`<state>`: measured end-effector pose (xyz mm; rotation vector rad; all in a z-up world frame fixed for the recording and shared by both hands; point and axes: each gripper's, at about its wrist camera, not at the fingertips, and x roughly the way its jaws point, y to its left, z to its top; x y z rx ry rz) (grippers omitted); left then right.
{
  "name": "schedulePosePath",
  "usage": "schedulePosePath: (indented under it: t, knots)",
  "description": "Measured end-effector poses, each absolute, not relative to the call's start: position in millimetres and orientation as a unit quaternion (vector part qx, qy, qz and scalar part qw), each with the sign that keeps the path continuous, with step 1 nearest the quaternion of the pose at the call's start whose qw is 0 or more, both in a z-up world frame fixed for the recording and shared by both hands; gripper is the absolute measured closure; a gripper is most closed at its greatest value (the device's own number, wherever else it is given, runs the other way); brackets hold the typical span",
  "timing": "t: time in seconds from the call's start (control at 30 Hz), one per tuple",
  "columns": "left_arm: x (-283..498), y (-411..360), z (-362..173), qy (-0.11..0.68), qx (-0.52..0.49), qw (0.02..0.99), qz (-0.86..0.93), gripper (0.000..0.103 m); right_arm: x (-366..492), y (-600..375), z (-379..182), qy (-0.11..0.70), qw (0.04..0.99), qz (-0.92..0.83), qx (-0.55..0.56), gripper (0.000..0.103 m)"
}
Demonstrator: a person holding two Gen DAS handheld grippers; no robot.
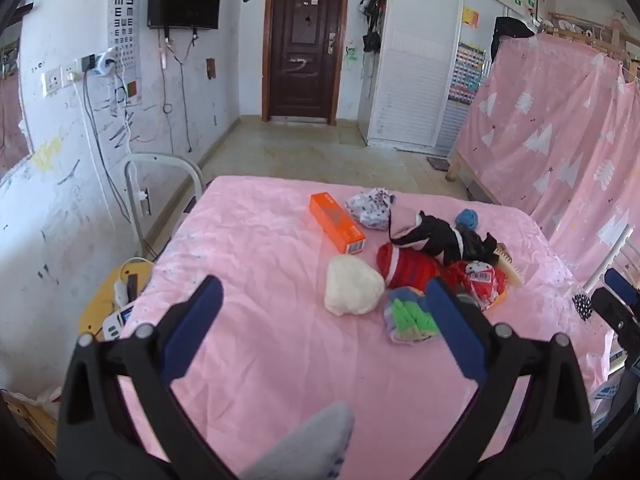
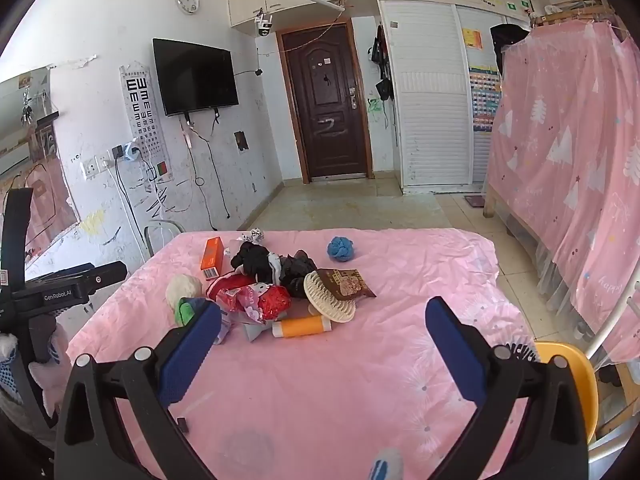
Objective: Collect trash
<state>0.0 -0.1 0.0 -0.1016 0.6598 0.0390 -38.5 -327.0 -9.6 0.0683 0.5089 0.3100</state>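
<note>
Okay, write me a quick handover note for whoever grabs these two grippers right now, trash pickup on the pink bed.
Left gripper: jaws open, holding nothing, above the pink bed.
Right gripper: jaws open, holding nothing.
The pile is mid-bed: orange box, red snack wrapper, brown packet, orange tube, white brush, black cloth, blue ball, white ball.
Done: nothing picked up as far as shows.
Left: collect the trash; no bin is in view.

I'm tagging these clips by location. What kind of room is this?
Most likely a lived-in bedroom at home. A bed in a pink sheet carries the clutter, a wall-mounted TV hangs beside an eye chart, and a louvred white wardrobe stands by the brown entry door.
</note>
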Motion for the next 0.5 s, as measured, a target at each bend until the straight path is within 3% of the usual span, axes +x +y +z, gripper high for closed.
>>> schedulePosePath:
  t: [0.5]
  knots:
    - [0.4, -1.6, -0.1, 0.326, -0.042, 0.944, 0.022, 0.006, -32.4, -325.1, -14.4, 0.258, 0.953, 0.152, 0.036, 0.011]
